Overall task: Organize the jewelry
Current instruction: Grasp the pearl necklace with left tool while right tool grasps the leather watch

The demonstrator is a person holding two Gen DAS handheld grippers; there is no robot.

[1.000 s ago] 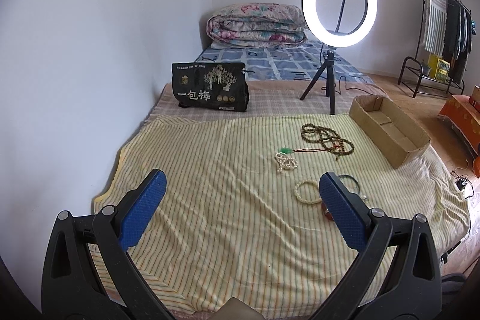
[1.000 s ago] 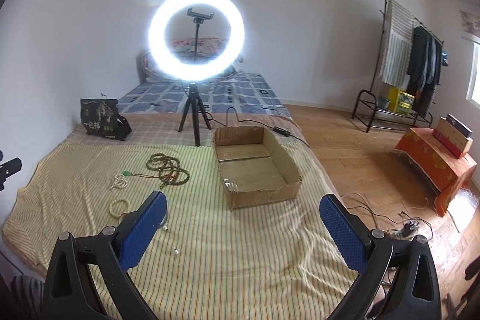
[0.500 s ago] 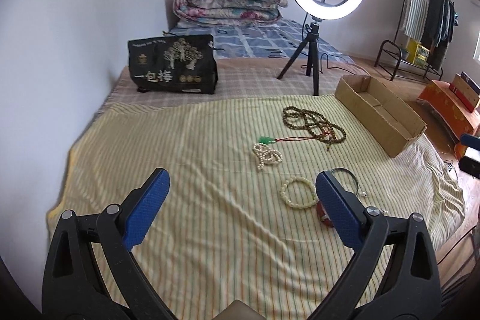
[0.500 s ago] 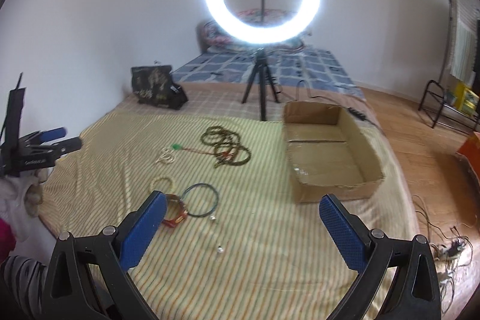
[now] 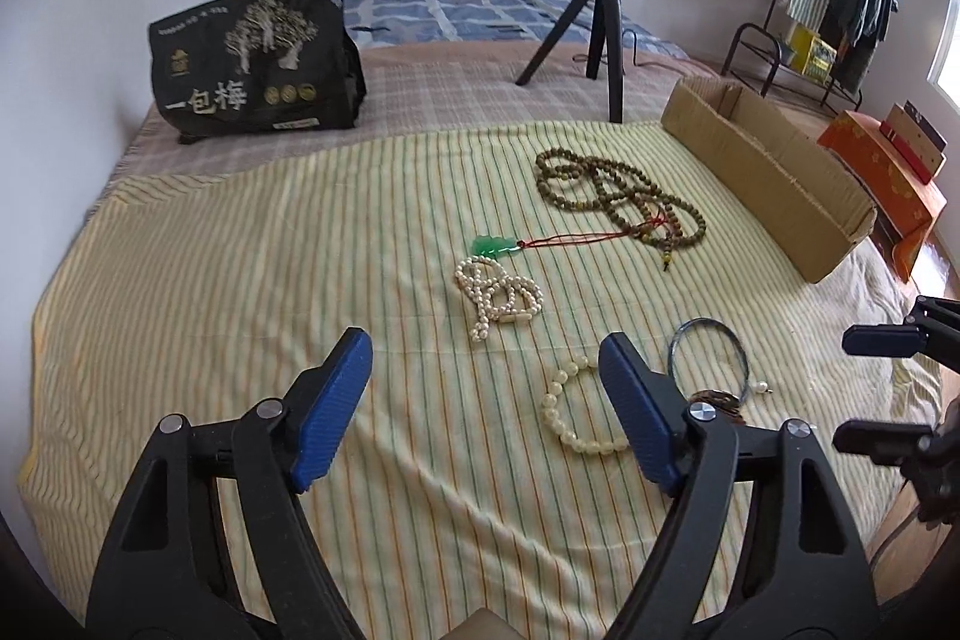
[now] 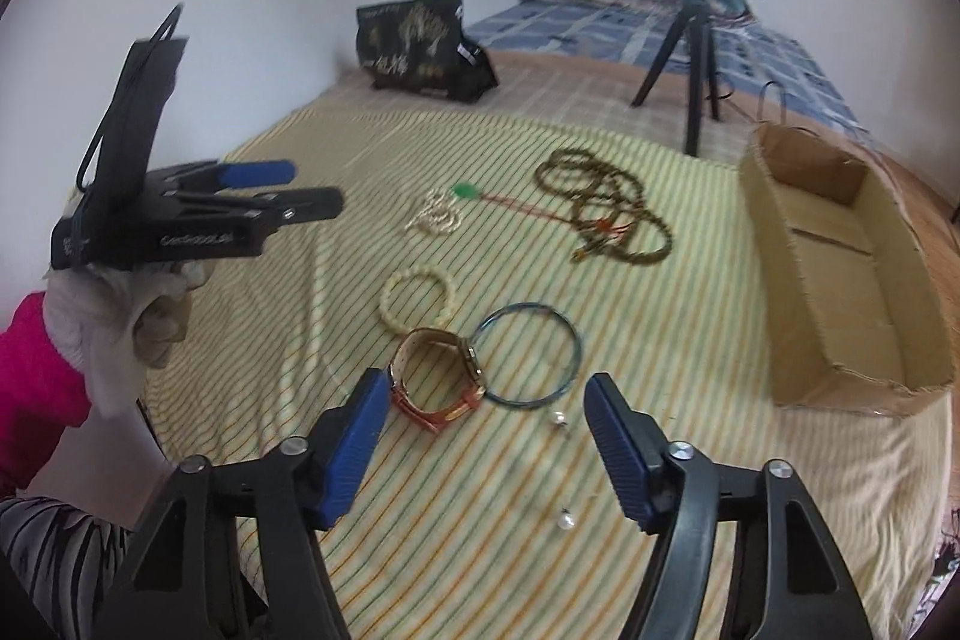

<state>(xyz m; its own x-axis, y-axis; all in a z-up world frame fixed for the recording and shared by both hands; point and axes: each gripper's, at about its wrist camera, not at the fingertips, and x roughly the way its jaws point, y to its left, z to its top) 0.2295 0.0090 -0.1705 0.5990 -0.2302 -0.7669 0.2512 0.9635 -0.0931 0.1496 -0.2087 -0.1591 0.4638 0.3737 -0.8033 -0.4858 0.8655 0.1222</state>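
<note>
Striped bedspread (image 5: pixel 240 280) | jewelry loose beside cardboard box (image 6: pixel 840 280) | your left gripper (image 5: pixel 486 388) and right gripper (image 6: pixel 480 418) closing, nothing between | risk: watch (image 6: pixel 438 382) overlaps blue bangle (image 6: pixel 528 358), snagging both; tiny pearls (image 6: pixel 565 520) slip away.

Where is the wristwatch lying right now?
In the right wrist view the wristwatch lies on the striped cloth, beside the blue hoop bangle and just below the cream bead bracelet. The left wrist view mostly hides it.
</note>
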